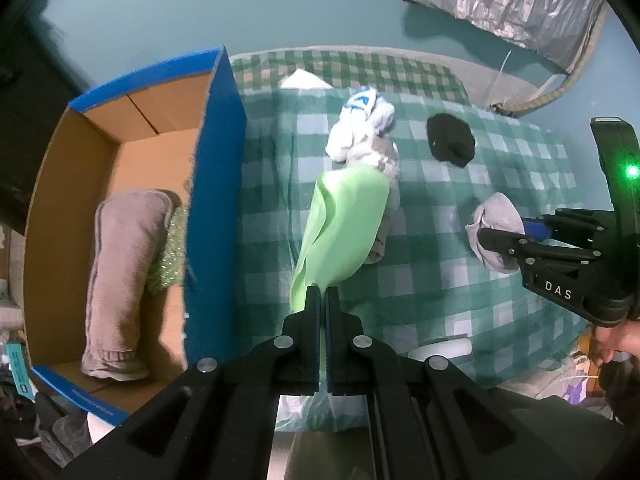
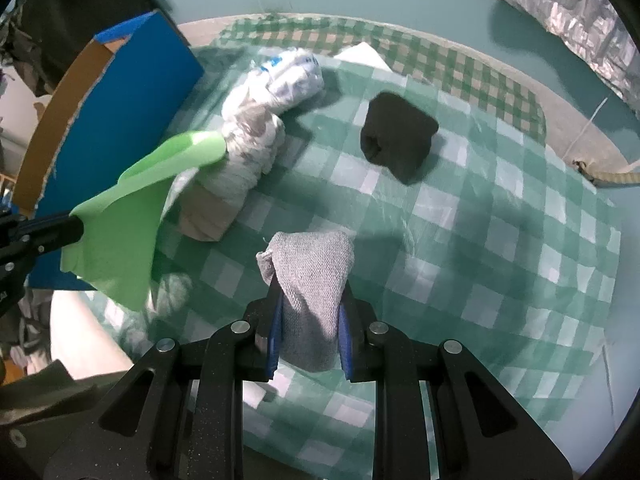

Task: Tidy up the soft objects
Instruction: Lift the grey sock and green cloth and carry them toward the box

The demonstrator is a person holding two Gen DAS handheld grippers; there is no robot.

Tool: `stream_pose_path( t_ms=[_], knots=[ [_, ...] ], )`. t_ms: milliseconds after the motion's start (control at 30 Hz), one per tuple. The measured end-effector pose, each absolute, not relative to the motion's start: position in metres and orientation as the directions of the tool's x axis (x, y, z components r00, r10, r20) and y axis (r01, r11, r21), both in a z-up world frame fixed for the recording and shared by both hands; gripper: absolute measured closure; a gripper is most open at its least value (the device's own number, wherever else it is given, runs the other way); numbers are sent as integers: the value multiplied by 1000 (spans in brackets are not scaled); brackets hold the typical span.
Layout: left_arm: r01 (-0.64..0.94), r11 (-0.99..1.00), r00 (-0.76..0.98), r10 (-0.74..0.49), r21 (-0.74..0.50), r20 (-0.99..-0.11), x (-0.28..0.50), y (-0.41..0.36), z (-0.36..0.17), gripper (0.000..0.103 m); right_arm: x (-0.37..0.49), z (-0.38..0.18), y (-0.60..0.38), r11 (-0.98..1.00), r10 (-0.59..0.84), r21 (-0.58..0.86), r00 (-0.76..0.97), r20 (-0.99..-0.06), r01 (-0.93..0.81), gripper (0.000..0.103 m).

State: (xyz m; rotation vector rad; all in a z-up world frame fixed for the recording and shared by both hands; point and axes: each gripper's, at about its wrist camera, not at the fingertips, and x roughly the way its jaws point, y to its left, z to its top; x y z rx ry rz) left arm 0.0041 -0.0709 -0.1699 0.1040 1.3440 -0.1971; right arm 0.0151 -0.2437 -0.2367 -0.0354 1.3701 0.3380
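My left gripper (image 1: pixel 323 294) is shut on a light green cloth (image 1: pixel 344 224) and holds it above the checked tablecloth (image 1: pixel 460 184); the cloth also shows in the right wrist view (image 2: pixel 120 216). My right gripper (image 2: pixel 308 304) is shut on a grey knitted sock bundle (image 2: pixel 312 280), which also shows in the left wrist view (image 1: pixel 494 220). A white and blue rolled cloth (image 2: pixel 280 80) and a black folded cloth (image 2: pixel 396 134) lie on the table. The blue cardboard box (image 1: pixel 218 200) stands at the left, with a grey-brown towel (image 1: pixel 120 272) and a green sparkly item (image 1: pixel 172 252) inside.
A beige and white bundle (image 2: pixel 236 160) lies under the green cloth. A silver foil bag (image 1: pixel 500 0) hangs at the back right. A rope (image 2: pixel 608 178) lies at the table's right edge. Clutter sits on the floor at the lower left.
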Motion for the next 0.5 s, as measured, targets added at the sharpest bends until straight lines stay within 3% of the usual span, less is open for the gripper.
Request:
stream_pose_path(
  t_ms=[500],
  knots=[
    [177,983,318,-107,-52,-942,-4,-62,-117,101,21,-183,-231,942,243,168,244,-939,-292,82]
  ],
)
